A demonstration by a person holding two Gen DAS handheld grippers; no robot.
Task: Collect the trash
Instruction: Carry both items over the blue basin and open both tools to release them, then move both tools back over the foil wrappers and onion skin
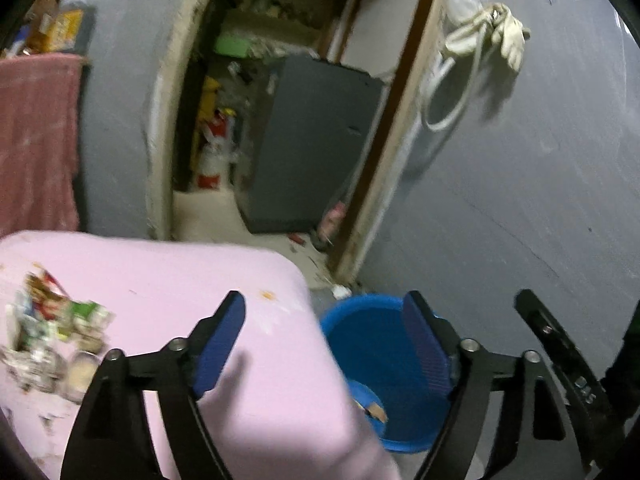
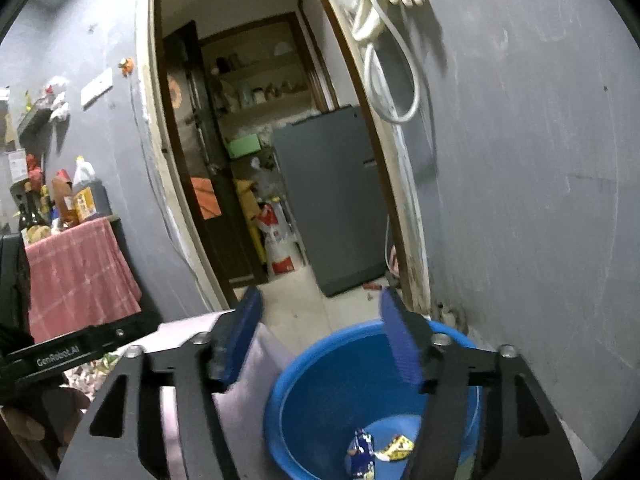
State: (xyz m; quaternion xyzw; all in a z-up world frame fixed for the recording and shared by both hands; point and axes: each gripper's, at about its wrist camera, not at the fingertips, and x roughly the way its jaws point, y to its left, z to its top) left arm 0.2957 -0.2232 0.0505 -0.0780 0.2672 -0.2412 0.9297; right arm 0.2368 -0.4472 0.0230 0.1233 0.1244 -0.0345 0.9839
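Both grippers stand released, nothing between their blue pads. In the right wrist view the right gripper (image 2: 320,336) hangs above one blue bucket (image 2: 288,408) at 6 o'clock, with two wrappers (image 2: 380,450) lying on its bottom. In the left wrist view the left gripper (image 1: 324,344) spans the edge of one pink tabletop (image 1: 168,276); a blurred heap of trash (image 1: 52,340), too smeared to count, lies at 9 o'clock. Farther, at 12 o'clock, one doorway shows one grey fridge (image 2: 332,196).

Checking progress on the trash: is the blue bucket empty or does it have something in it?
Not empty. The bucket holds a few wrappers at the bottom, with most of its inside bare.
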